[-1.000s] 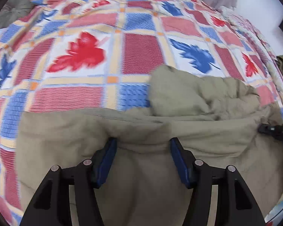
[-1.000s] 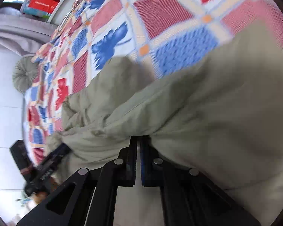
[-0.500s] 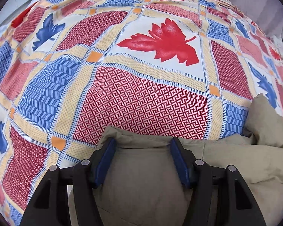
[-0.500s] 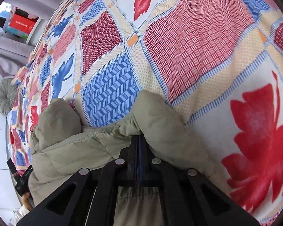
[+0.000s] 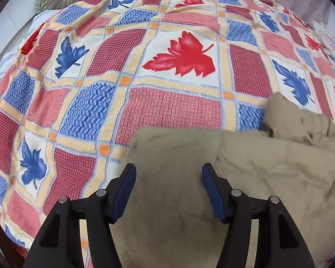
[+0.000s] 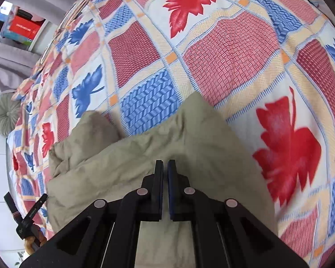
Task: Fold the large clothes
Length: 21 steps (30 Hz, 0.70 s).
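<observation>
Olive garment (image 5: 245,167) on patchwork bedspread (image 5: 172,102); right gripper (image 6: 165,167) pinching its edge.

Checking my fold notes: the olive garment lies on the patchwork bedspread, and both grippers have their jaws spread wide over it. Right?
Not quite. Only the left gripper is spread wide over the olive garment on the patchwork bedspread. The right wrist view shows the right gripper shut.

Both views are bright and evenly lit by soft, diffuse light, with no glare. Shadows are faint, only a soft dark patch on the crumpled olive-khaki padded garment (image 5: 167,189) between the jaws. Heavy fisheye distortion bulges the red, blue and cream leaf-patterned patchwork bedspread (image 5: 172,109); corners vignette black. Slight motion blur softens the right view's lower-right edge.
</observation>
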### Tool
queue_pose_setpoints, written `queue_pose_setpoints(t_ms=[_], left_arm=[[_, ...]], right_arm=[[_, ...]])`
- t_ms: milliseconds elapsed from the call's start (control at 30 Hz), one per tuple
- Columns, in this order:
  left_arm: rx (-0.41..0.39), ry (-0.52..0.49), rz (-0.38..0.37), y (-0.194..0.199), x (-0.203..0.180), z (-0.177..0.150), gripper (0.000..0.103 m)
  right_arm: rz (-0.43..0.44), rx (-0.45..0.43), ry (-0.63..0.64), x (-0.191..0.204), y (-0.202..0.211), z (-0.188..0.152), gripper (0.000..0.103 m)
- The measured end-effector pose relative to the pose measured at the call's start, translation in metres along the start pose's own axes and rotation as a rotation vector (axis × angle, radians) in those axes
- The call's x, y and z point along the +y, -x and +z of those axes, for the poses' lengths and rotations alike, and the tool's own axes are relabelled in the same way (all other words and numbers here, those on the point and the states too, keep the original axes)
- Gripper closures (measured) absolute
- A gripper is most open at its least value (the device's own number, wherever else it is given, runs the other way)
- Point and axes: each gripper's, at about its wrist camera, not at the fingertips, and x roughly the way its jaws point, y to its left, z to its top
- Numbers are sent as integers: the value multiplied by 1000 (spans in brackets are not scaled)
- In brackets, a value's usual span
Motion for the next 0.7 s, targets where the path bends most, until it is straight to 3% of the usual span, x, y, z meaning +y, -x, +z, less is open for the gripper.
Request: queue_pose_setpoints(t_ms=[300, 333, 367, 400, 700], left_arm=[[82, 12, -49, 31, 7, -42, 39], [85, 14, -53, 34, 8, -45, 33], [92, 17, -59, 37, 9, -49, 7], [86, 24, -56, 42, 11, -53, 0], [106, -11, -65, 58, 15, -77, 0]], right_arm=[[59, 32, -51, 7, 31, -59, 99], [59, 40, -56, 7, 32, -65, 99], [57, 47, -62, 7, 34, -72, 99], [56, 52, -68, 7, 36, -79, 99], [47, 91, -92, 11, 44, -127, 98]])
